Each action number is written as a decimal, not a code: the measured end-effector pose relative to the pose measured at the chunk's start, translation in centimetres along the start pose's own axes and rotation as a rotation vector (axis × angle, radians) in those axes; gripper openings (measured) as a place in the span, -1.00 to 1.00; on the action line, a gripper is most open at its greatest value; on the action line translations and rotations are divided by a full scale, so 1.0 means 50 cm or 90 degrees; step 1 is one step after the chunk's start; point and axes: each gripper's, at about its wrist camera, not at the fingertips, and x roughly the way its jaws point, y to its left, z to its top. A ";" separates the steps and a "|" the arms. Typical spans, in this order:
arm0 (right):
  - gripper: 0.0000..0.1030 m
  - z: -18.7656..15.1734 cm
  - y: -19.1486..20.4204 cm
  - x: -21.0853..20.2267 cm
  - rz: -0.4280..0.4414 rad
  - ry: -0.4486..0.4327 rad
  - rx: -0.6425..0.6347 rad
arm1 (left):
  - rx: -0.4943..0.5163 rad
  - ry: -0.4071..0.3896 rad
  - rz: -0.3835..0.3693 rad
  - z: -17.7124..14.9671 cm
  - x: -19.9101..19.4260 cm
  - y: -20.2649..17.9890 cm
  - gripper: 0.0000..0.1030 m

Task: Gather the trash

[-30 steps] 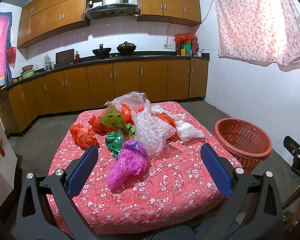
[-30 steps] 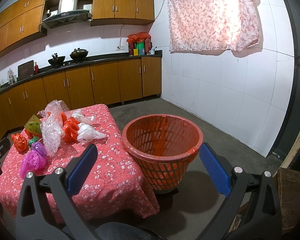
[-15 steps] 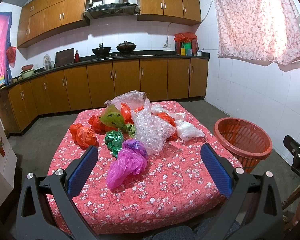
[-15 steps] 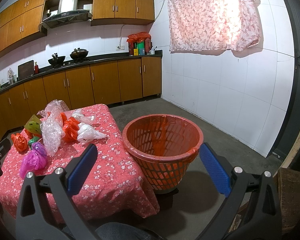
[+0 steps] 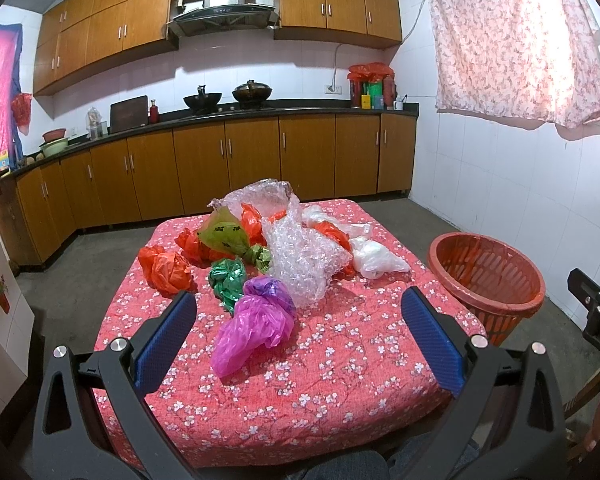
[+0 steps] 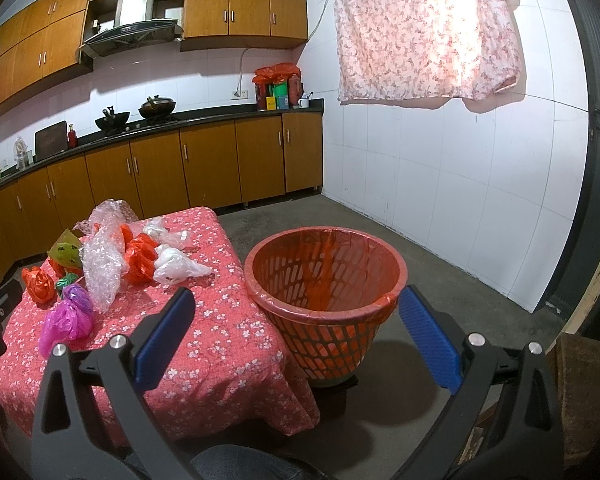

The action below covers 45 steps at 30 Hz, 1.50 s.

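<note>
Kitchen cabinets (image 5: 204,168) line the far wall in the left wrist view, and in front of them stands a low tabletop (image 5: 340,360) under a red flowered cloth. Crumpled plastic lies heaped on the half of the tabletop nearer the cabinets, probably dumped there together as the trash to be gathered: a pink bag (image 5: 252,328) at the near edge of the heap, a green bag (image 5: 228,280) just behind it, an orange bag (image 5: 166,270) to the left, a sheet of bubble wrap (image 5: 304,264) in the middle and a white bag (image 5: 374,258) on the right. A red basket (image 5: 486,276) sits on the floor just off the tabletop's right side, close enough, I judge, for each piece to be dropped in. The left hand-held gripper (image 5: 298,340) hangs above the near part of the tabletop with its blue pads spread wide, empty and touching nothing; the pink bag shows between them.

From the right wrist view, the basket (image 6: 324,280) fills the middle, lined with a thin red bag and seemingly with no trash in it yet. The tabletop (image 6: 220,320) lies to its left, the heap on it untouched. The right hand-held gripper (image 6: 296,332) is likewise spread wide and empty, held short of the basket's rim.
</note>
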 end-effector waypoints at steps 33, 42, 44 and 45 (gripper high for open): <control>0.92 0.002 0.050 0.113 0.037 0.043 -0.020 | -0.038 0.075 0.051 -0.055 0.119 0.130 0.92; 0.92 0.022 0.105 0.205 0.052 0.054 -0.043 | -0.045 0.153 0.036 -0.063 0.250 0.113 0.78; 0.92 0.026 0.123 0.228 0.061 0.059 -0.044 | -0.048 0.159 0.032 -0.065 0.267 0.113 0.78; 0.92 0.027 0.132 0.239 0.066 0.062 -0.046 | -0.047 0.166 0.031 -0.066 0.276 0.112 0.69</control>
